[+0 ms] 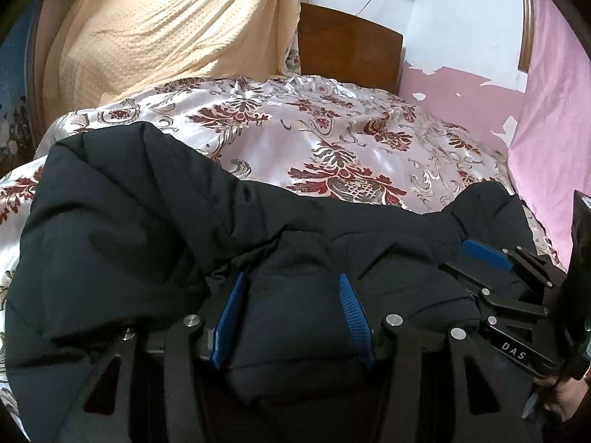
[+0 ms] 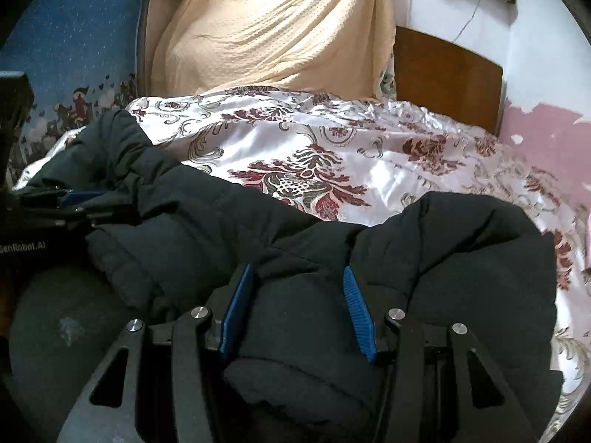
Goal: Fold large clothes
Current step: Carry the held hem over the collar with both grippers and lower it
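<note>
Jacket [image 1: 147,221]: dark padded garment, bunched along near edge of floral satin bedspread [image 1: 332,140]; also in right wrist view [image 2: 461,251].
Left gripper [image 1: 291,313]: blue pads narrowed onto a thick fold of jacket.
Right gripper [image 2: 295,310]: same pose, pads pinching a jacket fold; points toward headboard [image 2: 447,74].
Left view only: right gripper's side [image 1: 491,262], person's hand [image 1: 565,395] at its handle, pink curtain [image 1: 554,110].
Right view only: left gripper's side [image 2: 74,199], blue patterned cloth [image 2: 74,37].
Both views: cream blanket [image 1: 166,29] draped behind bed.
Writing: "DAS" on right gripper; "GenRobot.AI" on left.
</note>
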